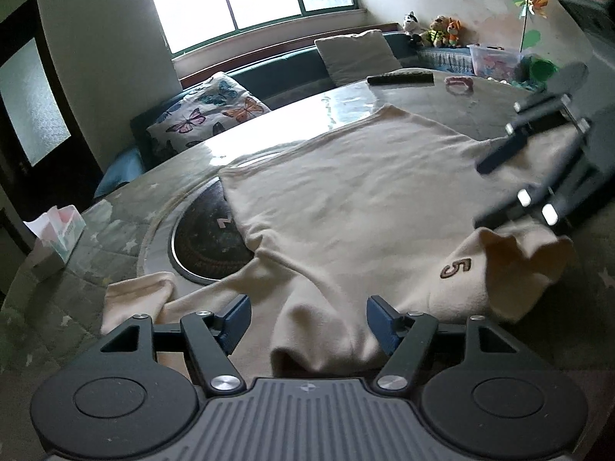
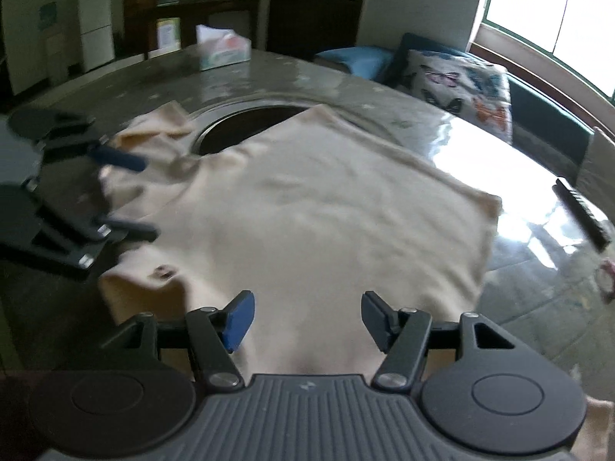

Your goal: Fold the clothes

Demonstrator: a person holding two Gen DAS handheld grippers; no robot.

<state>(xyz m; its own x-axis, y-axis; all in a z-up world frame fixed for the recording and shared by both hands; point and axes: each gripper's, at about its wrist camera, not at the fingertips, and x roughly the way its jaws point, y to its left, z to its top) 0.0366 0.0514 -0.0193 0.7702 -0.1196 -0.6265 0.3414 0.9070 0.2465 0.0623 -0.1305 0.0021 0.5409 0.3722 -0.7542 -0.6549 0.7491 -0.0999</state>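
A cream T-shirt (image 1: 346,199) lies spread on the round table, partly over a dark round inset. It has a brown "5" (image 1: 455,267) near one sleeve. It also shows in the right wrist view (image 2: 326,207). My left gripper (image 1: 307,322) is open, with bunched shirt fabric between its jaws at the near edge. It appears blurred at the left of the right wrist view (image 2: 127,196). My right gripper (image 2: 305,320) is open over the shirt's near edge. It appears at the right of the left wrist view (image 1: 496,188), above the sleeve.
The table (image 1: 115,238) has a dark round inset (image 1: 207,242), a tissue box (image 1: 54,238) at its left rim, a remote (image 1: 399,77) and a small pink object (image 1: 459,85) at the far side. A sofa with cushions (image 1: 207,111) stands under the window.
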